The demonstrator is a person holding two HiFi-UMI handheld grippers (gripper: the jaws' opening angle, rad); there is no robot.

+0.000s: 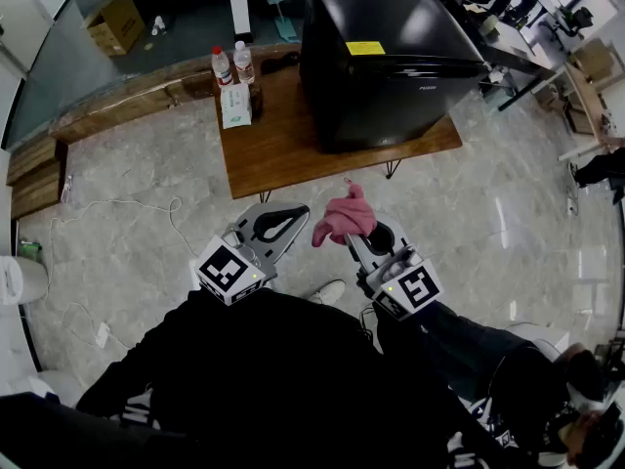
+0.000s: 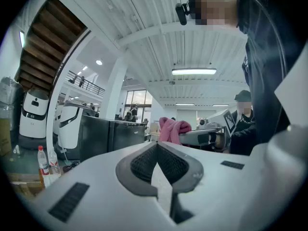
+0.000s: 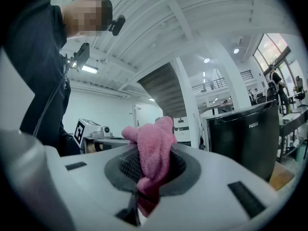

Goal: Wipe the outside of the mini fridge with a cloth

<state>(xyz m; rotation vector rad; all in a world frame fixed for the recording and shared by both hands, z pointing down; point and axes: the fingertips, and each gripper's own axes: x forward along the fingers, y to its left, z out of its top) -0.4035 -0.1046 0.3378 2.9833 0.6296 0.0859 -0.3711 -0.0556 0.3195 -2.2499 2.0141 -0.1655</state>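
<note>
The black mini fridge [image 1: 386, 62] stands on a low wooden table [image 1: 278, 149]; it also shows as a dark box [image 3: 243, 138] at the right of the right gripper view and as the fridge [image 2: 103, 136] in the left gripper view. My right gripper [image 1: 354, 234] is shut on a pink cloth [image 1: 342, 218], which bunches up out of the jaws [image 3: 153, 150]. My left gripper [image 1: 283, 221] is shut with nothing in it. Both are held close to the body, well short of the table. In the left gripper view the pink cloth [image 2: 172, 129] shows beyond the closed jaws.
Two water bottles [image 1: 232, 64] and a small box [image 1: 235, 106] stand on the table's left end. A white cable [image 1: 117, 208] trails over the marble floor. A cardboard box [image 1: 115, 22] sits far left. Desks and chairs fill the upper right.
</note>
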